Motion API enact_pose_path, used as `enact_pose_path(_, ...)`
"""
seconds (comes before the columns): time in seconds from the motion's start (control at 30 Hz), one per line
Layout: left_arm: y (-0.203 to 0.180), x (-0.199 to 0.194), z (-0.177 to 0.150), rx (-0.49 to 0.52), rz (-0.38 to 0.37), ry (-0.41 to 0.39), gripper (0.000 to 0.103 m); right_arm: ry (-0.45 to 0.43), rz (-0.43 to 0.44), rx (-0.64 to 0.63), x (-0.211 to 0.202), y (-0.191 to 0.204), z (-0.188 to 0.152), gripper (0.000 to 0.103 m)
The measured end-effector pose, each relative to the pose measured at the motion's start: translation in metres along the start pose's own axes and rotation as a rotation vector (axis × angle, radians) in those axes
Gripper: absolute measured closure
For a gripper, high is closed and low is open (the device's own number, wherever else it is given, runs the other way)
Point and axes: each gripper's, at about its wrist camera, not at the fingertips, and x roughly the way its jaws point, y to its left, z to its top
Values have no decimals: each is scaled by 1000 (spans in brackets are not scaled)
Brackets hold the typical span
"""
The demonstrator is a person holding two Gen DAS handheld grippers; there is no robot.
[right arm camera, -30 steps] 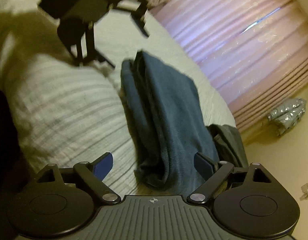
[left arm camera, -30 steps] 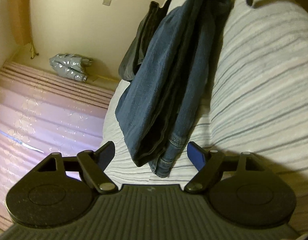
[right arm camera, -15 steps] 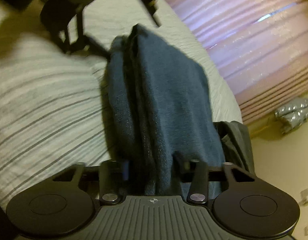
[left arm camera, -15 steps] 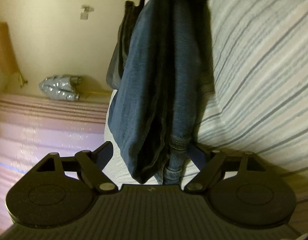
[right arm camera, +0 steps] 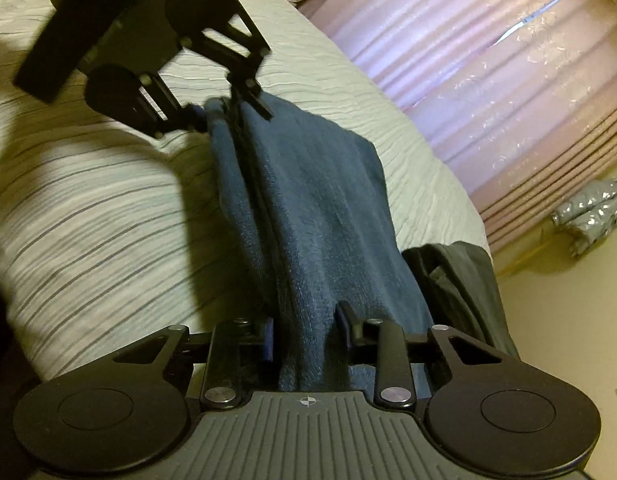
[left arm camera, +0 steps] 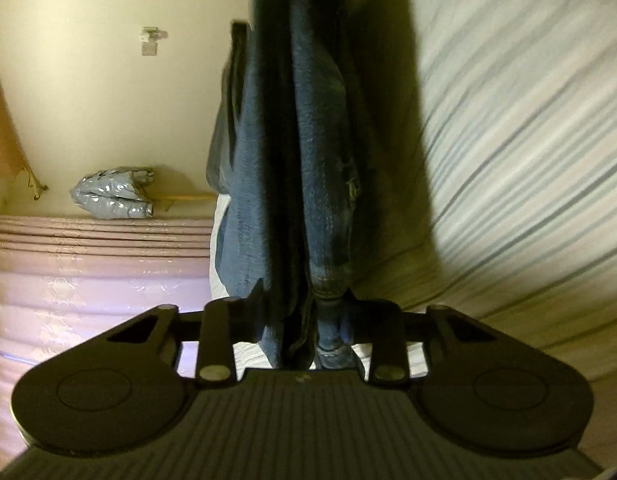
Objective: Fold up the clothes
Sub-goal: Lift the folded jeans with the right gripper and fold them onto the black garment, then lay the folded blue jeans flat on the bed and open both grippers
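Since the earlier frames both grippers have closed in on the jeans (right arm camera: 320,216), which then lay free between wide-open jaws; the jeans now hang stretched between the two tools, lifted off the bedspread along their length.

Left gripper (left arm camera: 304,312): jaws closing, with the hem end of the jeans (left arm camera: 308,184) between them. The folded denim fills the gap and the pads press on it from both sides. In the right wrist view this gripper (right arm camera: 228,112) appears at the far end of the garment, pinching its top edge.

Right gripper (right arm camera: 308,332): jaws closing, with the near end of the jeans between them. The blue pads (right arm camera: 269,338) sit against the cloth on either side; grip established.

Jeans: folded lengthwise, several layers visible, a dark crease running down the middle. They span above the striped bedspread (right arm camera: 88,216) and cast a shadow on it.

A second dark garment (right arm camera: 460,280) lies just beside the jeans at the bed's edge, near the right gripper. Pink curtain (right arm camera: 488,80) behind the bed. A silver bag (left arm camera: 112,196) rests on the floor against the wall.

Left wrist view is motion-blurred on the bedspread side.
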Motion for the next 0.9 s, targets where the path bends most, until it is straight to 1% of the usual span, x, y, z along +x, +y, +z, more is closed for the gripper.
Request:
enact_pose_path(0.13, -5, -53, 21, -63, -22, -32, 76, -18, 7, -24, -36, 12, -20, 73)
enact_pose_path(0.2, -13, -76, 37, -86, -40, -48, 76, -26, 8, -39, -54, 21, -31, 73)
enact_pose_path(0.27, -23, -92, 50, -102, -55, -60, 75, -17, -3, -57, -59, 35, -47, 73)
enact_pose_path(0.33, -33, -97, 58, -121, -73, -44, 71, -10, -14, -63, -63, 47, -61, 71)
enact_pose_path(0.4, -36, -104, 57, -143, -89, -37, 64, -4, -26, -55, -65, 59, -72, 69)
enact_pose_path(0.43, -37, -108, 56, -155, -97, -34, 63, -2, -33, -19, -70, 60, -77, 69)
enact_pose_path(0.53, -26, -119, 40, -252, -136, -15, 62, 4, -52, 90, -85, 63, -92, 69)
enact_pose_path(0.6, -14, -125, 30, -359, -168, 3, 62, 16, -47, 213, -95, 58, -106, 69)
enact_pose_path(0.67, 9, -127, 16, -496, -199, 14, 62, 21, -37, 340, -103, 50, -117, 69)
enact_pose_path(0.73, 33, -125, 0, -655, -236, 7, 62, -8, -11, 474, -112, 40, -123, 69)
enact_pose_path(0.8, 54, -122, -15, -799, -257, -6, 58, -48, 21, 606, -119, 28, -127, 69)
enact_pose_path(0.83, 66, -118, -21, -873, -265, -13, 56, -68, 39, 669, -118, 20, -127, 61)
enact_pose_path(0.87, 78, -110, -28, -943, -281, -18, 47, -88, 57, 731, -117, 11, -128, 40)
enact_pose_path(0.9, 90, -103, -35, -1011, -298, -24, 45, -108, 75, 793, -116, 2, -128, 30)
